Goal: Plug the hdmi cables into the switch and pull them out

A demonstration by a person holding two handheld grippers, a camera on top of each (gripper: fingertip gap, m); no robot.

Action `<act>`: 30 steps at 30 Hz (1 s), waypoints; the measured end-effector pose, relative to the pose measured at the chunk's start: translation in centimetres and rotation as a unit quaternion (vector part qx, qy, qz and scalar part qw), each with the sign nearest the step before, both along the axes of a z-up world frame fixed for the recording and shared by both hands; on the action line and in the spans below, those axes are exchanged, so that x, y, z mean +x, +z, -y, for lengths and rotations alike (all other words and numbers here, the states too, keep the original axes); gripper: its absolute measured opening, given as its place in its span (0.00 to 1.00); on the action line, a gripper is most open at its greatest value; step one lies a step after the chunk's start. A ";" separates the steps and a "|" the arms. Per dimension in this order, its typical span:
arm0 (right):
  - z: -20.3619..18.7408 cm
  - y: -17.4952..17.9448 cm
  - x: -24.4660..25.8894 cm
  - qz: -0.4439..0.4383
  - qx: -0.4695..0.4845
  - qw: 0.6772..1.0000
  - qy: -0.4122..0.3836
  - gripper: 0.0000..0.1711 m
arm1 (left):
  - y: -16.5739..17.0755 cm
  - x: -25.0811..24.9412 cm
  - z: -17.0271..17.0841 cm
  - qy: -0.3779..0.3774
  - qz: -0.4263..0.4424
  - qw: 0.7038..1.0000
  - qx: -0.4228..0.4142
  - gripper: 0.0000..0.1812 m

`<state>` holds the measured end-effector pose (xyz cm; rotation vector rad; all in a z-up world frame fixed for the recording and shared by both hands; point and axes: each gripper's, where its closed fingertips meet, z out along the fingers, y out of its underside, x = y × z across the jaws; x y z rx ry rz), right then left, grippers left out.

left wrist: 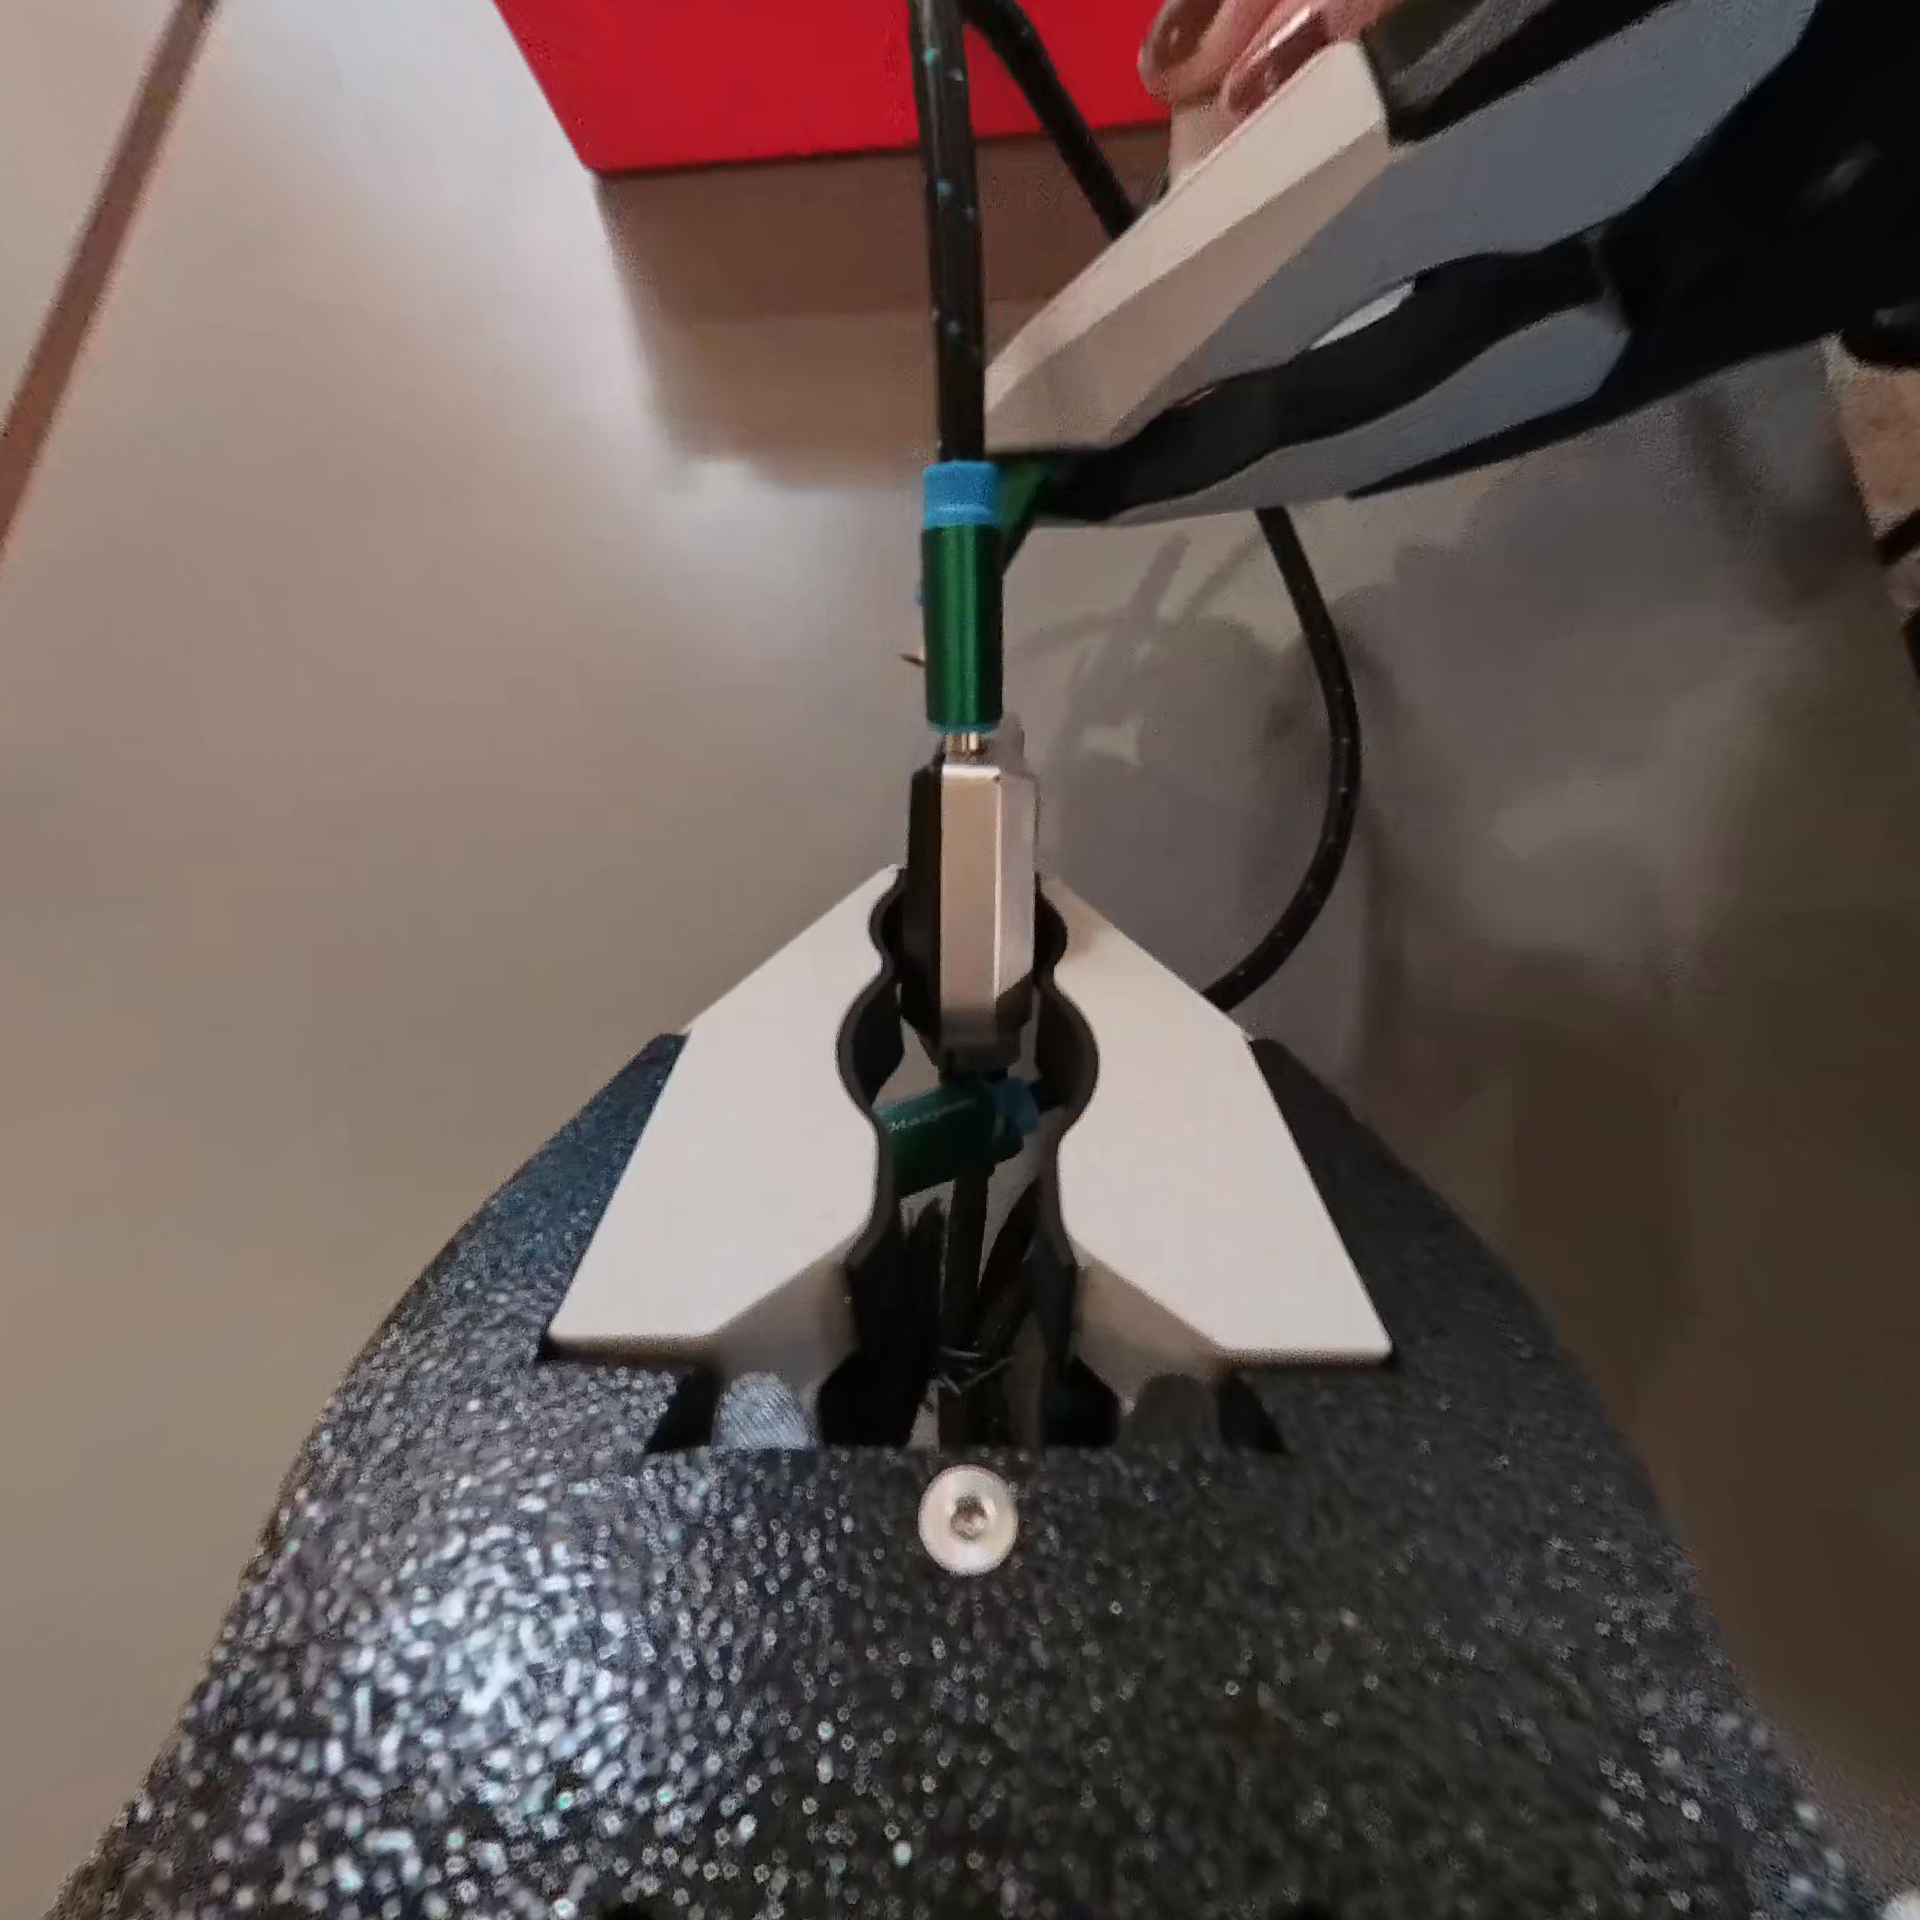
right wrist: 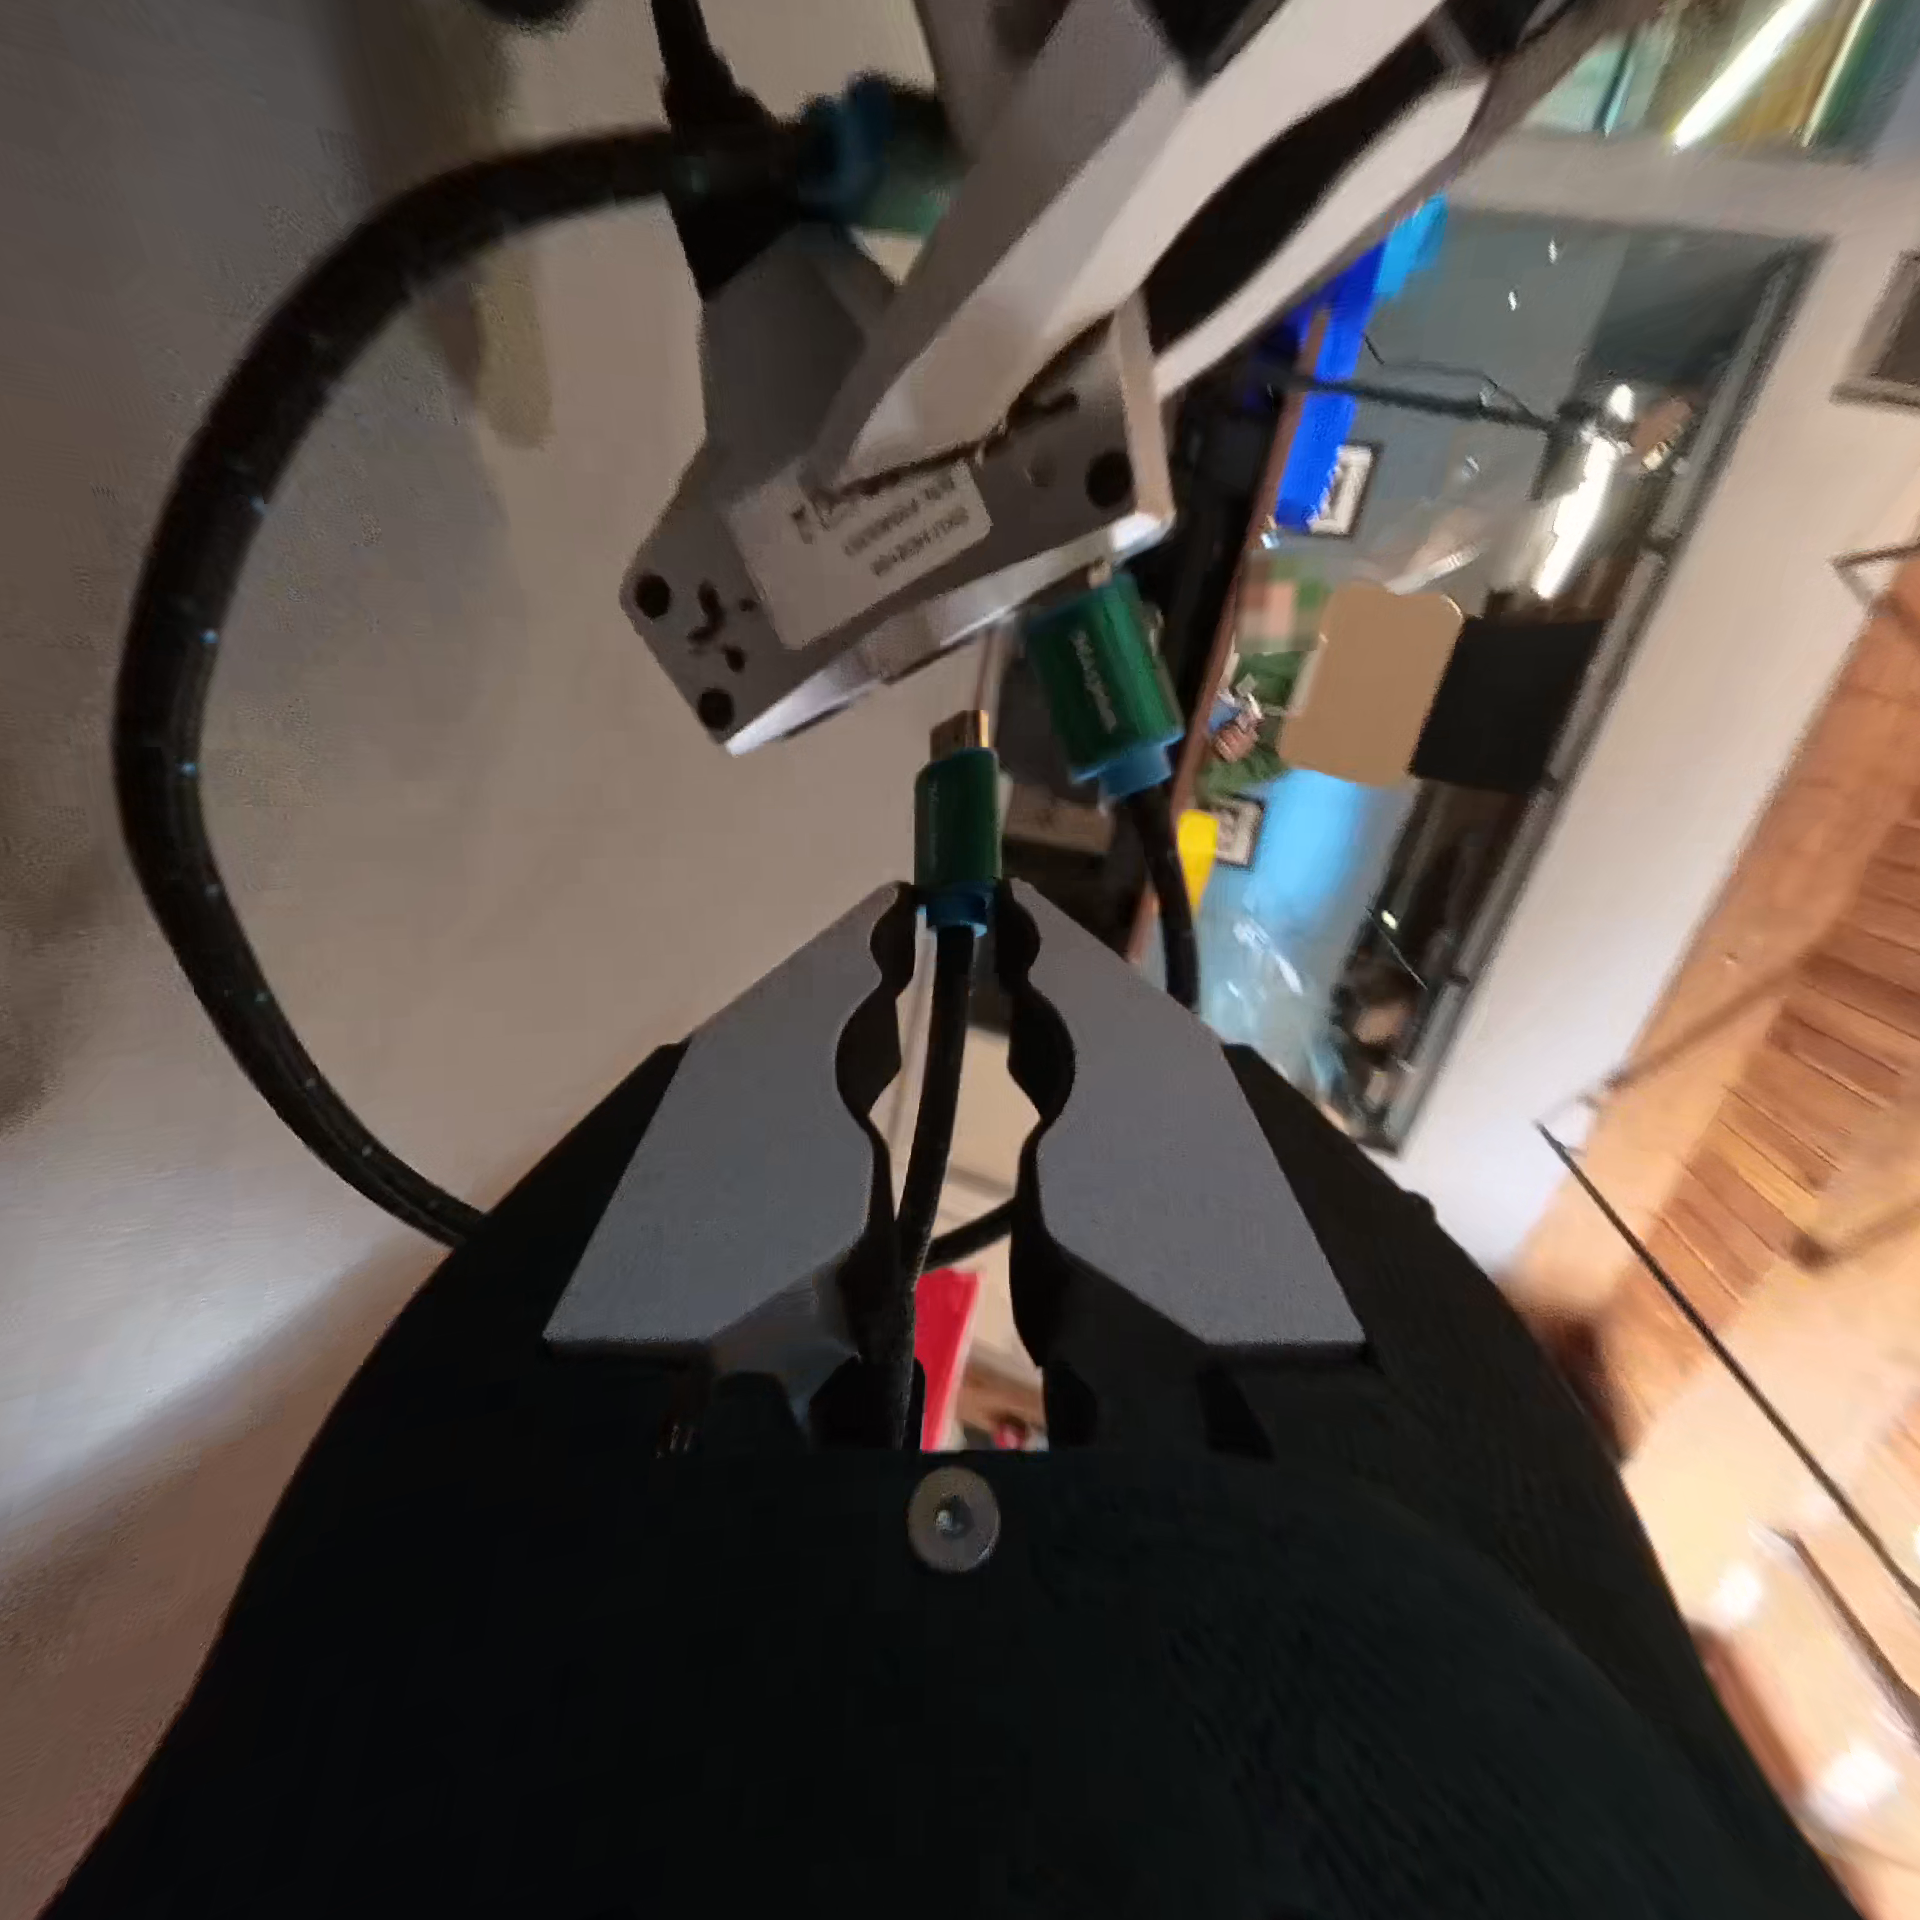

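Note:
My left gripper (left wrist: 971, 896) is shut on the silver HDMI switch (left wrist: 985, 831) and holds it on edge above the table. A green plug (left wrist: 933, 1117) sits in the switch's near side. My right gripper (right wrist: 958, 902) is shut on another green HDMI plug (right wrist: 956, 821) at its blue collar. The plug's gold tip (right wrist: 961, 736) is bare, just off the switch (right wrist: 831, 540). In the left wrist view this plug (left wrist: 962, 634) stands right over the switch's far edge, with the right gripper (left wrist: 1023, 483) coming in from the upper right. A further green plug (right wrist: 1103, 675) is seated beside it.
A red box (left wrist: 779, 83) stands at the far end of the beige table (left wrist: 416, 623). A black cable (right wrist: 177, 727) loops wide from the switch. A hand (left wrist: 1247, 52) holds the right gripper. A glass-fronted cabinet (right wrist: 1507, 675) and wooden boards (right wrist: 1766, 1091) lie beyond.

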<state>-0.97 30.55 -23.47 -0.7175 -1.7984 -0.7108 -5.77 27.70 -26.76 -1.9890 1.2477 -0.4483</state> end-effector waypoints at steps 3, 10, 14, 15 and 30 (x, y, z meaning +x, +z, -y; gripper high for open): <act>2.3 -0.7 -0.8 -0.023 -0.105 0.993 0.051 0.07 | -1.1 -0.2 0.8 -0.020 -0.029 0.999 -0.019 0.10; 3.3 -2.3 -0.3 0.001 -0.178 0.983 0.050 0.08 | -1.3 0.1 2.3 -0.062 -0.033 0.997 -0.039 0.10; 3.6 -2.5 -0.4 0.005 -0.188 0.980 0.059 0.07 | -1.3 0.0 2.5 -0.066 -0.035 0.996 -0.040 0.11; 3.8 -2.5 -0.3 0.004 -0.199 0.978 0.063 0.07 | -1.3 0.0 2.6 -0.069 -0.036 0.996 -0.039 0.11; 4.6 -2.3 0.1 0.022 -0.206 0.977 0.054 0.07 | -1.3 0.5 3.1 -0.092 -0.081 0.992 -0.010 0.10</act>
